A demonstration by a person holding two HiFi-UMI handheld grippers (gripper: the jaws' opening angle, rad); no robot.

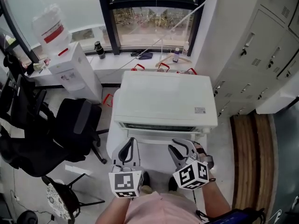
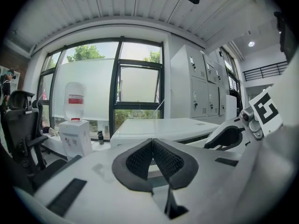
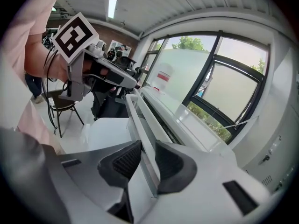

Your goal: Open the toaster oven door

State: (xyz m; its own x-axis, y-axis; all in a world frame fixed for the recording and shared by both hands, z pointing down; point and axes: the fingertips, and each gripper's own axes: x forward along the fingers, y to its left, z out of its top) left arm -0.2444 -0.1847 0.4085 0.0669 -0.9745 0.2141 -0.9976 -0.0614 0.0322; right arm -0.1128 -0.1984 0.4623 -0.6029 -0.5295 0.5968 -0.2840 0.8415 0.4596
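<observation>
Grasp step: the toaster oven [image 1: 163,101] door handle [image 3: 139,120] is clamped by the right gripper [image 3: 142,164]. The left gripper [image 2: 153,162] is closed and empty. A pull toward the table [image 3: 98,132] front edge is judged next.

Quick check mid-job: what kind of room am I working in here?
Likely an office break corner: a water dispenser, black office chair and metal lockers stand around the toaster oven, whose door handle the right tool grips.
</observation>
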